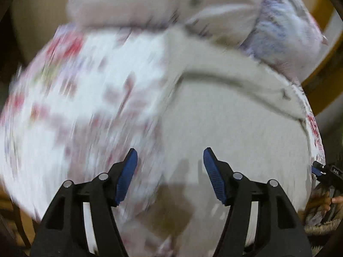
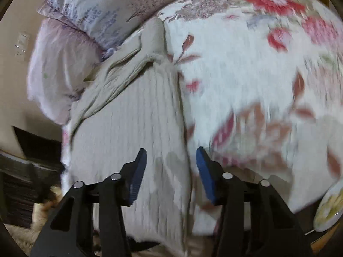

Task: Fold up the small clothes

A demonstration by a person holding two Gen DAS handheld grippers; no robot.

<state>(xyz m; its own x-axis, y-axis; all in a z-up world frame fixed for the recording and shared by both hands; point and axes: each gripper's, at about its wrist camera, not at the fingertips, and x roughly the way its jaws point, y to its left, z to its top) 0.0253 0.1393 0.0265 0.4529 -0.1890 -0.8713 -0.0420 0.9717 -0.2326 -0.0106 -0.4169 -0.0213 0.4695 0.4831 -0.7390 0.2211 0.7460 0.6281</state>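
the pale ribbed garment (image 2: 128, 132) lay flat on the floral bedcover (image 2: 246, 81), with its bunched end toward the pillows (image 2: 90, 10). the left gripper (image 1: 170, 171) pointed down over the garment's plain part with its tongs released and grasping nothing. the right gripper (image 2: 171, 167) hung over the garment's edge beside the bedcover, tongs also spread apart and empty.

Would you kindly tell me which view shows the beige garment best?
The right wrist view: the beige garment is sharper there, ribbing and bunched top visible. The left wrist view shows it larger but motion-blurred.
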